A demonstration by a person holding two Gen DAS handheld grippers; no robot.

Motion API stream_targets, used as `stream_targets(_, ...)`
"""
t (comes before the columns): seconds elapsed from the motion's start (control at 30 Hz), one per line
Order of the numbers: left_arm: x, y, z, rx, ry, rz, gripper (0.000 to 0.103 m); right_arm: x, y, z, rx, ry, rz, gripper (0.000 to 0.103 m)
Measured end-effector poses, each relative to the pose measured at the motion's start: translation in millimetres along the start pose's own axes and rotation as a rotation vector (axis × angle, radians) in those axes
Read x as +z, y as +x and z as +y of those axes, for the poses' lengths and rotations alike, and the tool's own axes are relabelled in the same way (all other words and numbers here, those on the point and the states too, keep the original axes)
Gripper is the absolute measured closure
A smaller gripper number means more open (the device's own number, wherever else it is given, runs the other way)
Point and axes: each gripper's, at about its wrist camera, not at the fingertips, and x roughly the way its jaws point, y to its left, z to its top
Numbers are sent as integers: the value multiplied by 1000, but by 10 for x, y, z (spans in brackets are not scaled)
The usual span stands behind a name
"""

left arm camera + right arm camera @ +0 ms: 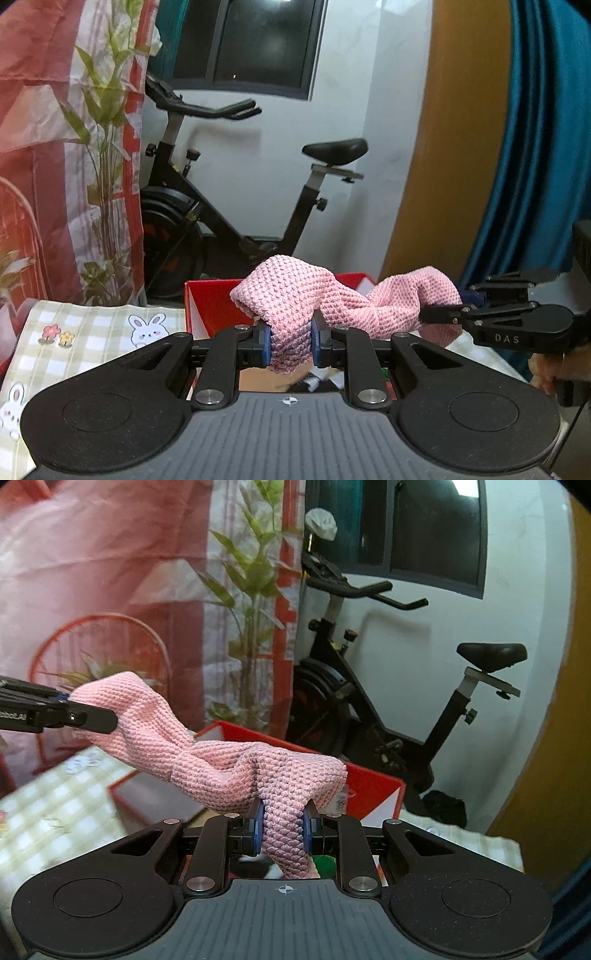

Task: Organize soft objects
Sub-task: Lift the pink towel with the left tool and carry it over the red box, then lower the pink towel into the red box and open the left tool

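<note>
A pink knitted cloth (325,302) hangs in the air between my two grippers, twisted in the middle. My left gripper (291,341) is shut on one end of it, the blue pads pinching a bunched fold. The other end sits in my right gripper (283,829), also shut on the cloth (221,764). In the left wrist view the right gripper (439,312) shows from the side at the right; in the right wrist view the left gripper (92,716) comes in from the left edge. Below the cloth stands an open red box (210,306), also seen as the red box (373,786) in the right wrist view.
The box stands on a checked tablecloth with rabbits (92,332). Dark and green items lie inside the box under the jaws. Behind are an exercise bike (236,206), a bamboo-print curtain (74,147), a teal curtain (535,147) and a person's hand (546,373) at the right edge.
</note>
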Motion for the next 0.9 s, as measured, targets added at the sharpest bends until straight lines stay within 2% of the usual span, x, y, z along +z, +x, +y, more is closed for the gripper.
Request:
stream_targets(0.13,129,414,96,20,-17,55,82,112,471,-183,-20,14,56,85)
stream_targets(0.3,162,839,256,31,-67,139,82,96,1012,-333,-34,17,144,85)
stream_targets(0.6,121,1235,412,59,-58,225,80,50,1566,-420,-43,39,234,84)
stream_targets(0.67,114,1286,425,62,-49,237,76,32,1637,-431,-53,41,251,82)
stream_targets(0.73,106,1317,437,74,-41,241,57,21,1674,-444,-76,47,264,77)
stream_targets(0.8,98,1324,446,60,-41,238,51,11,1672,-443,-83,55,269,74)
stream_targets(0.83,95,1325,449,57,-41,242,50,9,1660,-446,-74,60,266,69)
stream_targets(0.9,97,1322,450,62,-37,247,50,6,1627,-445,-82,62,262,67)
